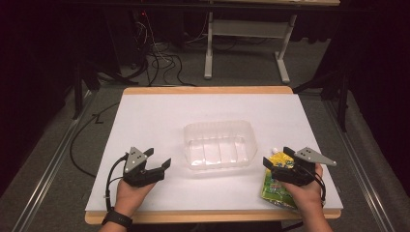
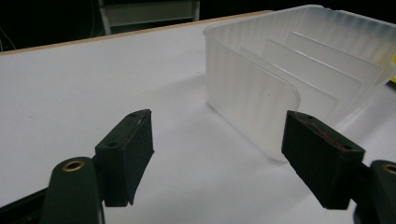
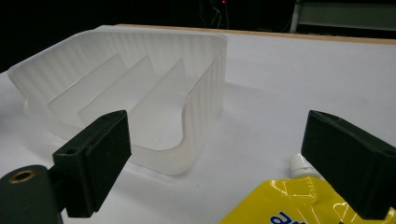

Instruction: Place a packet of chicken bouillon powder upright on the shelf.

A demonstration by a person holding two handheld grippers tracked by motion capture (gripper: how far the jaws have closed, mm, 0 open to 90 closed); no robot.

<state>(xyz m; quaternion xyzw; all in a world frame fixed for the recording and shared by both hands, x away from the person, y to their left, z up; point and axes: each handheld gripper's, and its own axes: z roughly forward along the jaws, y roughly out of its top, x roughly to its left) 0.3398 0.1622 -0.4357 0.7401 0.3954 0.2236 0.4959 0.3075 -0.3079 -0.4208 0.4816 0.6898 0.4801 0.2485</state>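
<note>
A clear plastic tray (image 1: 220,145) with inner dividers sits in the middle of the white table top; it also shows as the tray (image 2: 299,74) and the tray (image 3: 140,84) in the gripper views. A yellow spouted pouch (image 1: 277,183) lies flat at the front right, its white cap (image 3: 302,165) pointing at the tray. My right gripper (image 1: 276,158) hovers open just over the pouch's top; the pouch (image 3: 289,205) lies between its jaws. My left gripper (image 1: 157,158) is open at the tray's left, nothing between its jaws.
The white table top (image 1: 154,116) has a wooden edge (image 1: 208,90) at the back. On the floor behind it stand a desk frame (image 1: 246,43) and loose cables (image 1: 159,58). Metal rails (image 1: 48,164) run along both sides of the table.
</note>
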